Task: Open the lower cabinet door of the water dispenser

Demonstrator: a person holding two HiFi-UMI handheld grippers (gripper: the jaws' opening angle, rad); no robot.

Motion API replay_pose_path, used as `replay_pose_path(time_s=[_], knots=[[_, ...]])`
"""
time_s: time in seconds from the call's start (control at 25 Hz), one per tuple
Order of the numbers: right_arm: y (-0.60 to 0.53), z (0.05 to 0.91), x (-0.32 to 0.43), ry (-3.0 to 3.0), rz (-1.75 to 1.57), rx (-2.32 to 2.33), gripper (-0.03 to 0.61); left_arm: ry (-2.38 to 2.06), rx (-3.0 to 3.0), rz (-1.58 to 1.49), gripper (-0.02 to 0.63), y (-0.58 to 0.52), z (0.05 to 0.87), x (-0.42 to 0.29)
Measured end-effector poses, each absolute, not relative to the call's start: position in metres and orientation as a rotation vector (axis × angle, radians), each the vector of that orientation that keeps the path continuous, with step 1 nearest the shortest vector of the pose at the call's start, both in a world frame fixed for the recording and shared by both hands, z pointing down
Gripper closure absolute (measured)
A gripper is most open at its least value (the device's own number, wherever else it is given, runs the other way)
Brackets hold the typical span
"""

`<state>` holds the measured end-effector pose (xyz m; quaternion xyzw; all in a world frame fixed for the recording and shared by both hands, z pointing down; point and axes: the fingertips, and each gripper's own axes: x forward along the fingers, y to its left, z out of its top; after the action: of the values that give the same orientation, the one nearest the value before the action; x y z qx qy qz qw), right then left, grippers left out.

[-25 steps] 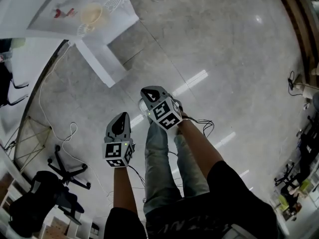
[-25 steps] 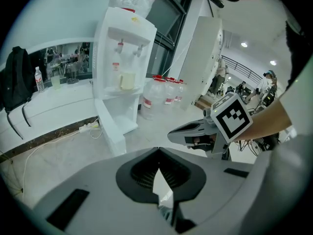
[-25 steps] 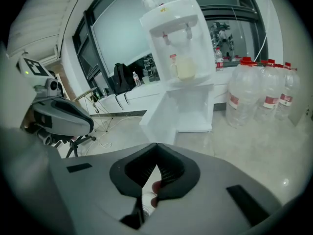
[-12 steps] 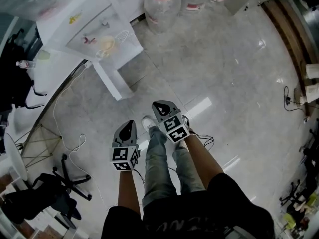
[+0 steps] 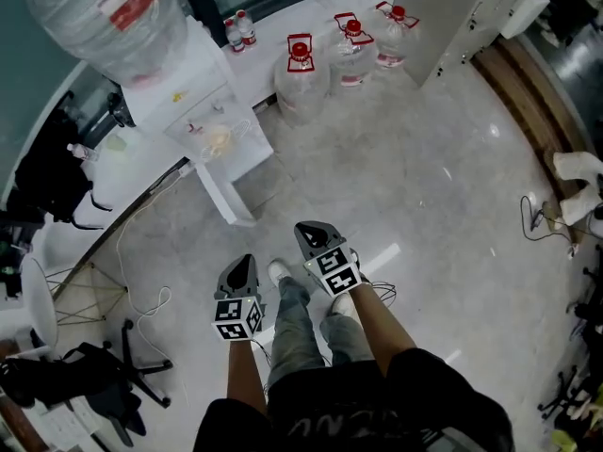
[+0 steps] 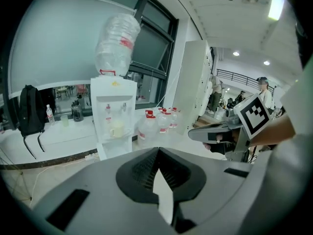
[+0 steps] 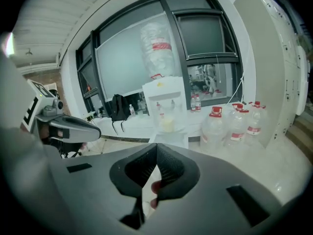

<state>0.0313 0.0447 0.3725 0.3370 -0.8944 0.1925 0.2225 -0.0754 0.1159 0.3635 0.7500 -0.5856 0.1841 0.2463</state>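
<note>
The white water dispenser (image 5: 203,125) stands at the upper left of the head view, with a big clear bottle (image 5: 104,17) on top and a cup in its tap recess. Its lower cabinet door (image 6: 115,146) is closed in the left gripper view and shows again in the right gripper view, lower cabinet door (image 7: 171,140). My left gripper (image 5: 243,264) and right gripper (image 5: 307,230) hang side by side above the floor, well short of the dispenser. Both point towards it and are shut, with nothing between the jaws. The left gripper's (image 6: 157,150) tips meet, as do the right gripper's (image 7: 156,146).
Several red-capped water jugs (image 5: 301,78) stand on the floor right of the dispenser, beside a tall white cabinet (image 5: 452,17). A curved white desk (image 5: 122,172) with a dark backpack (image 5: 52,172) runs to the left. A cable (image 5: 141,299) and an office chair (image 5: 94,375) lie at the lower left.
Both grippers have risen together and stay shut. The view has swung up, so the whole dispenser, its bottle and the jugs now show.
</note>
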Motion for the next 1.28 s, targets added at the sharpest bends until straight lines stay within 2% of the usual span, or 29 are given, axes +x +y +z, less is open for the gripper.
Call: replay_pose_path(time_s=[0.44, 1.28], knots=[[0.085, 0.256, 0.087, -2.564, 0.408, 0.992, 0.566, -1.716, 2.114, 0.387, 0.601, 0.146, 0.255, -0.036], [0.122, 0.123, 0.148, -2.661, 0.130, 1.112, 0.566, -2.005, 2.172, 0.252, 0.601, 0.188, 0.113, -0.042]])
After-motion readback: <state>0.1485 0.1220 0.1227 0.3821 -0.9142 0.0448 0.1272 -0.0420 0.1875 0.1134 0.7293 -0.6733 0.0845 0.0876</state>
